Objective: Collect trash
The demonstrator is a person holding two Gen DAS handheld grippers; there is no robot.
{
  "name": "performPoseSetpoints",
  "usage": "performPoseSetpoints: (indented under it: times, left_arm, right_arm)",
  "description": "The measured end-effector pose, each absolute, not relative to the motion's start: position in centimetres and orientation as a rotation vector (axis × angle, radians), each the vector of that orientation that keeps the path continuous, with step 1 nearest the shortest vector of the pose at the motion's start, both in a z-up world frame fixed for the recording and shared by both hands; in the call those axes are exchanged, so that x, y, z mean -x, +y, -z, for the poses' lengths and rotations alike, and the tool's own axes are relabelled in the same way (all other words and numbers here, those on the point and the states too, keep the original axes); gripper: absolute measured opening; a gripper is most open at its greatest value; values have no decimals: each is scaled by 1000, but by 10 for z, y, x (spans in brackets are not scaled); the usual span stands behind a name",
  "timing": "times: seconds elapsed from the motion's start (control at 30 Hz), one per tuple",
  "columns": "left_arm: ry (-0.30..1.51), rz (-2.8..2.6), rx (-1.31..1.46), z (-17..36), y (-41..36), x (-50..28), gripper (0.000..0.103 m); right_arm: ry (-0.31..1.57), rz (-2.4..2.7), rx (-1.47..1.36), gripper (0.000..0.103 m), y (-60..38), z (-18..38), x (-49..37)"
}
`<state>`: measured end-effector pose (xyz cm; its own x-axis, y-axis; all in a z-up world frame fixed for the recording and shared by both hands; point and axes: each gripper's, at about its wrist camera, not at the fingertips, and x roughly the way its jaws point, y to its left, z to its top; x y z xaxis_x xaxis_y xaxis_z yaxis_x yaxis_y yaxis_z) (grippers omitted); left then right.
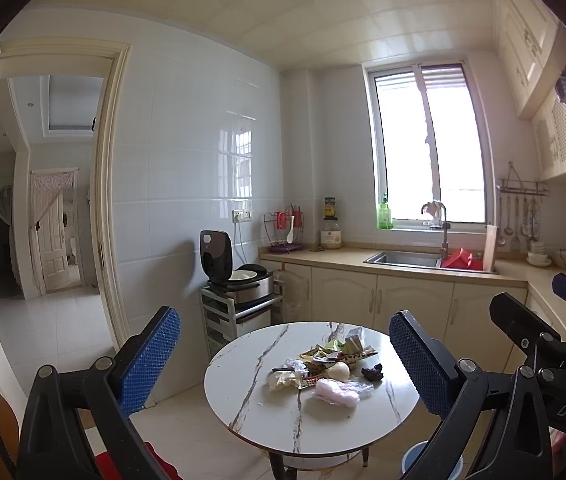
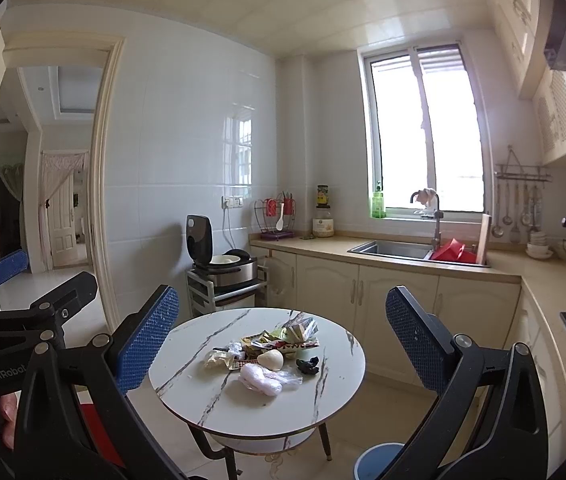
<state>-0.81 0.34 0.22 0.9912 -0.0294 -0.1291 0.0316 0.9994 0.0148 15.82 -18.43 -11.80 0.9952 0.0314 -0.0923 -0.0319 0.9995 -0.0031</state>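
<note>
Left gripper [image 1: 283,360] and right gripper [image 2: 281,340]: black linkage frames, blue dimpled rubber fingers [image 1: 151,360] spread wide on both, nothing between them, both held above and short of the bench. Bench [image 2: 203,392]: small round top, glossy white marble pattern with dark veins, lower shelf, dark tapered legs. Trash pile [image 2: 267,356] sits mid-top: crumpled foil wrappers, clear crinkled plastic, pale pink wad, smooth cream round lump, small black scrap just right of it. Blue round bin [image 2: 379,460] on the floor beside the bench. Behind: open rice cooker [image 2: 223,260] on a cart, cream cabinets, steel sink [image 2: 395,250], glossy white wall tiles, window [image 2: 423,132].
</note>
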Motion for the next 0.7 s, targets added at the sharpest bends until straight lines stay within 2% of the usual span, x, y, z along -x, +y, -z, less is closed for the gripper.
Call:
performPoseSetpoints:
  times: [0.7]
  left_arm:
    - [130, 37, -18, 0, 2, 2, 102]
  right_arm:
    - [94, -27, 5, 103, -183, 118, -161]
